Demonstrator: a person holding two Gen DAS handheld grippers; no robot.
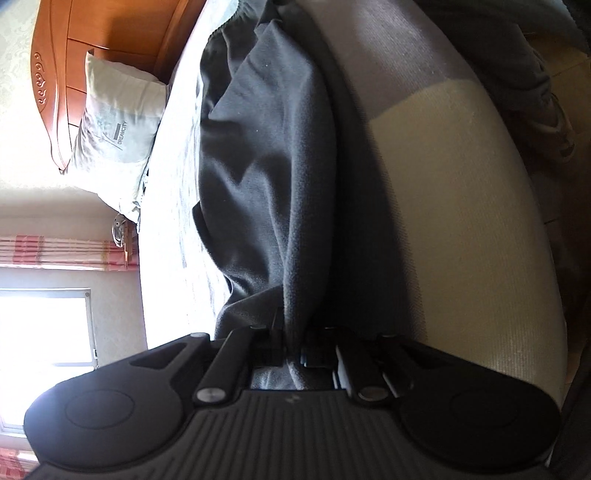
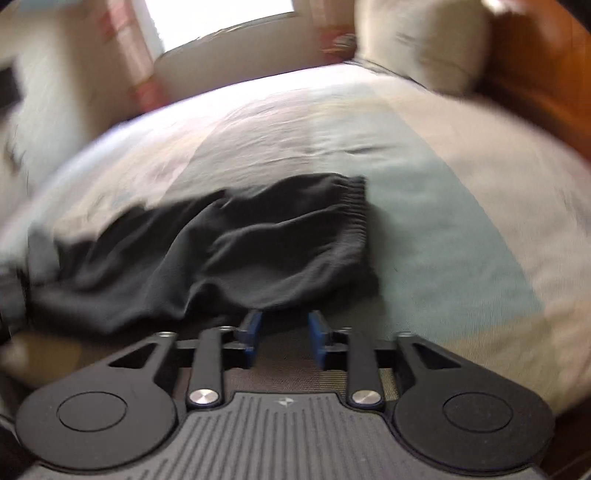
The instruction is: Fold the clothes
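- Our left tool [image 1: 291, 354] is clenched on the dark trousers [image 1: 266, 166], keeping that end taut over the bed [image 1: 461, 221].
- Our right tool [image 2: 284, 332] sits released beside the trousers, ready to grab.

Your room holds one bed [image 2: 461, 192] under a pale cover banded in cream, grey and light blue, with a carved orange-brown wooden headboard [image 1: 110, 33] and one pale printed pillow [image 1: 118, 122] leaning against it. You have one bright, overexposed window [image 1: 40, 325], pink-and-white striped curtains [image 1: 59, 254], cream patterned walls [image 1: 14, 48], and tan floor [image 1: 569, 77] beside the bed.
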